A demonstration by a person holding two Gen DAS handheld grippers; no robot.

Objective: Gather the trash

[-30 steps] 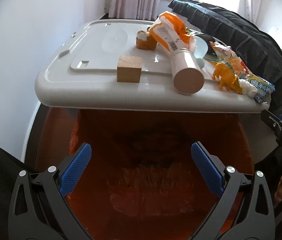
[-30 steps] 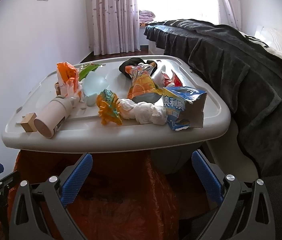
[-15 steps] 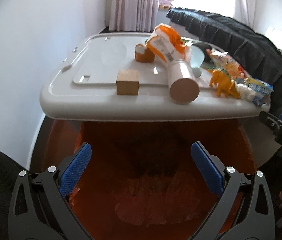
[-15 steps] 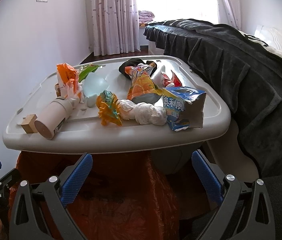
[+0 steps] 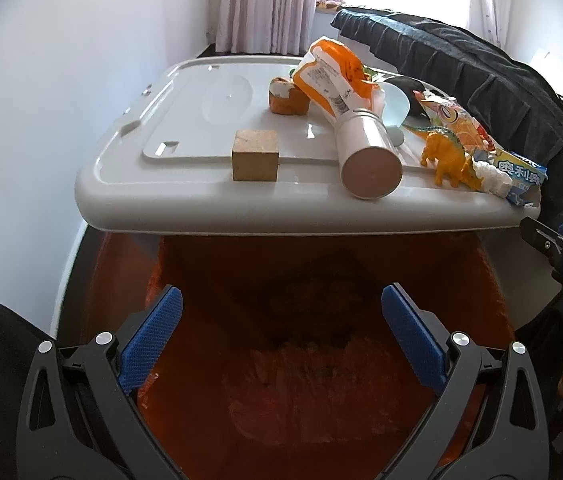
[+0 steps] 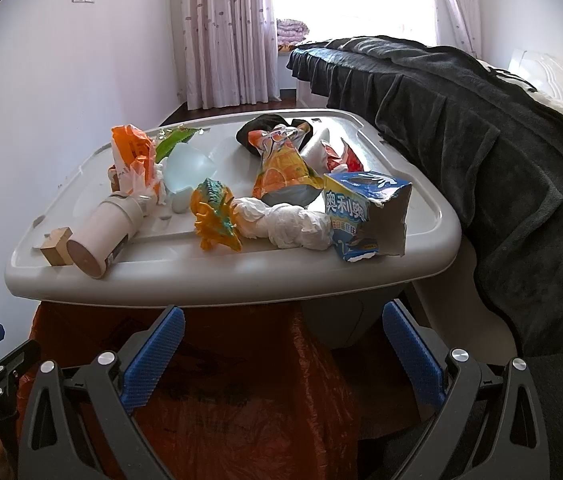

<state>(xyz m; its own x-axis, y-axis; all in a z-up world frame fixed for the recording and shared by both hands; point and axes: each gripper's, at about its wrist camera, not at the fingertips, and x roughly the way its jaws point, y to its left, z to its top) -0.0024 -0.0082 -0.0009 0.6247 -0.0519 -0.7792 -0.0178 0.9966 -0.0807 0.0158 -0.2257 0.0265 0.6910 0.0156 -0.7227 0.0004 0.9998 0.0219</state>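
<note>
left gripper (image 5: 281, 336): wide open, holding nothing, sitting low over the mouth of the orange bag (image 5: 321, 360), so it's basically parked above the bin

block (image 5: 255, 155): wooden cube near the front edge of the surface (image 5: 129, 200), up and slightly left of the left gripper. Probably not trash tbh

tube (image 5: 363, 152): white cylinder lying on its side, long axis running front to back, round end facing the left camera and poking toward the front edge. Straight up from the left gripper, so my guess is that's the left hand's easiest grab, squeezing across the width

orange packet (image 5: 329, 76): leaning over the far end of the tube, touching it

dino (image 6: 215, 216): orange toy, middle of the pile, looks like a keeper, not trash

tissue (image 6: 289, 226): crumpled white wad just right of the dino, touching the blue bag

blue bag (image 6: 365, 212): torn snack bag standing at the front right, almost dead ahead and above the right gripper, way closer to it than to the left one

right gripper (image 6: 281, 350): also wide open and empty, below the front edge of the surface, orange bag right under it

view differences: left cam looks down into the bag opening, which the right cam doesn't show (it only gets the crinkly outside). Right cam shows the red wrapper (image 6: 337, 156) and black thing (image 6: 269, 128) at the back, mostly hidden from the left
</note>
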